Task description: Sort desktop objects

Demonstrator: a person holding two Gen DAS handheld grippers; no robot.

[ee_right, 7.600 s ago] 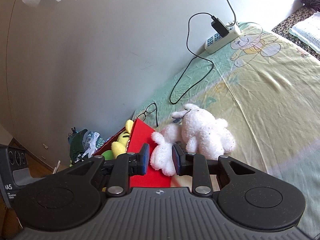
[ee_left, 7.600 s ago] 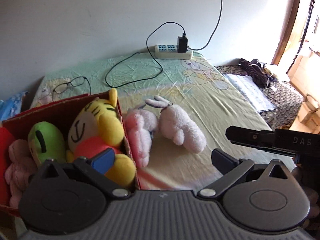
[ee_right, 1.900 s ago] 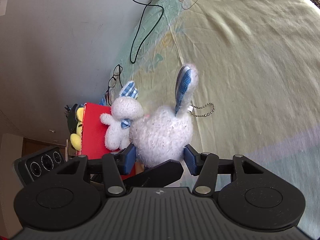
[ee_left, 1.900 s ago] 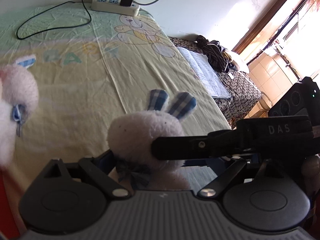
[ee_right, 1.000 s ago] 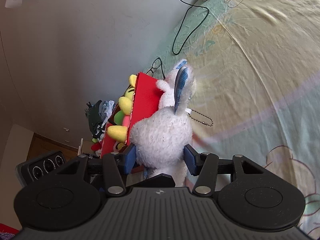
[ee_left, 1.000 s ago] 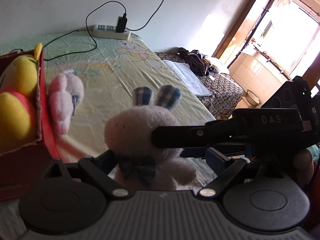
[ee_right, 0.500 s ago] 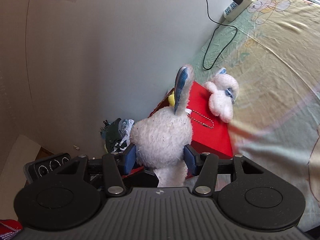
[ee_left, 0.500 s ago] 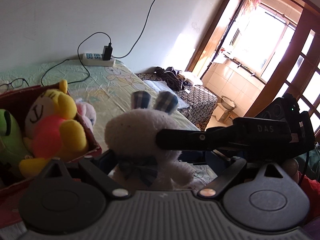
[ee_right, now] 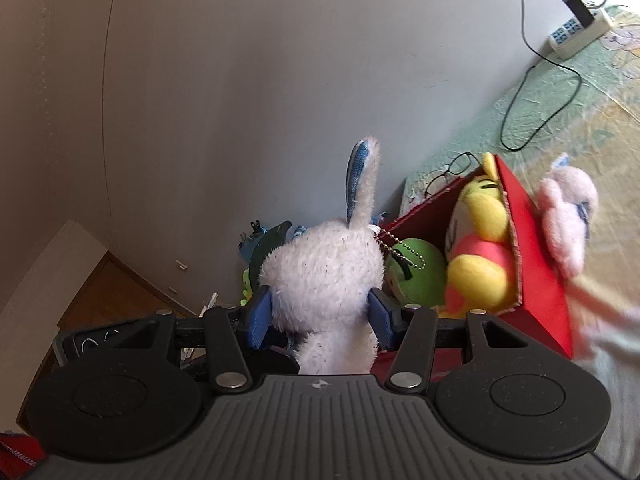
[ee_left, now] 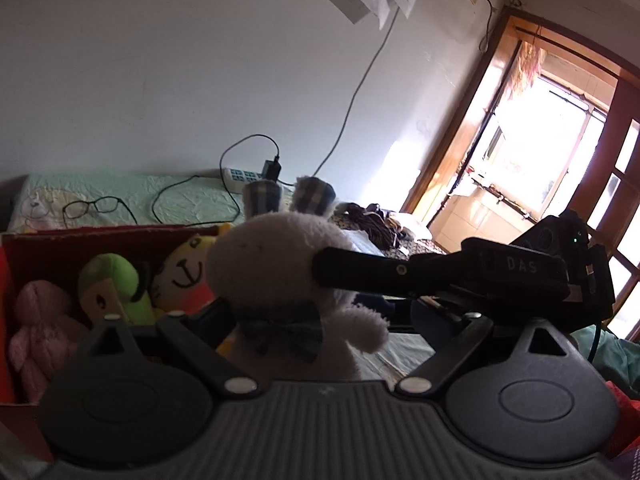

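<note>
While R gripper [ee_right: 320, 316] clamps white rabbit [ee_right: 324, 276] above red box's [ee_right: 536, 264] near end, 3+ plushies already inside; pink rabbit [ee_right: 568, 216] outside, right of box. L gripper [ee_left: 320, 320]: state unclear.

You hold a fuzzy plush rabbit [ee_right: 324, 276] with checked cloth ears and a beaded metal chain [ee_right: 402, 250]. Your grippers are matt black ribbed plastic; the right gripper [ee_right: 320, 316] has blue pads. The box [ee_right: 536, 248] is red corrugated cardboard; the bed sheet [ee_right: 568, 116] is creased cloth.
</note>
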